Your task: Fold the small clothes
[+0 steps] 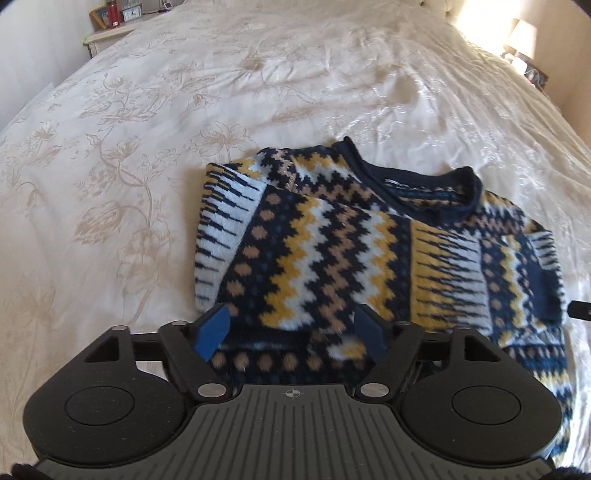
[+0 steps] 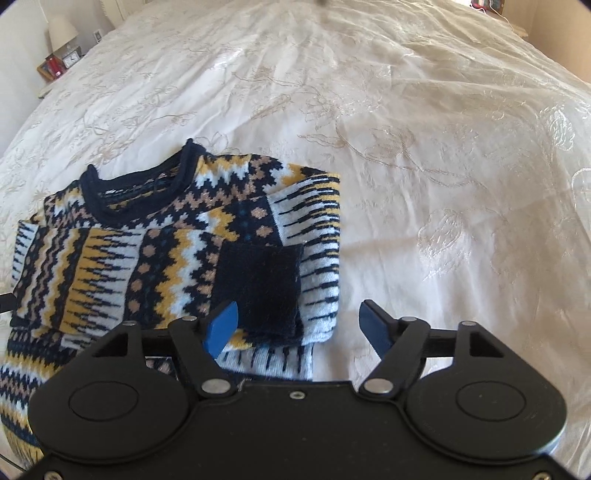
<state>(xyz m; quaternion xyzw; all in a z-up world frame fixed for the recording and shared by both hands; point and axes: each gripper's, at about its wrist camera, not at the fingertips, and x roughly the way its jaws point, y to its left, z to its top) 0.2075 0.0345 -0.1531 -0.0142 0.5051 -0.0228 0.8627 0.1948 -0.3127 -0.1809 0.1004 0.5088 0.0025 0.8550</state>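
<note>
A small knitted sweater in navy, yellow, white and tan zigzags lies on the bed, both sleeves folded in across its front and its navy neckline at the far side. My left gripper hovers open over the sweater's near left part, nothing pinched between its blue pads. In the right wrist view the same sweater fills the left half, with a navy cuff lying on top. My right gripper stands open over the sweater's right edge: its left pad is above the cuff, its right pad above bare bedspread.
A cream embroidered bedspread covers the whole bed. A bedside table with a clock and a red bottle stands at the far left corner. A lamp sits at the far right.
</note>
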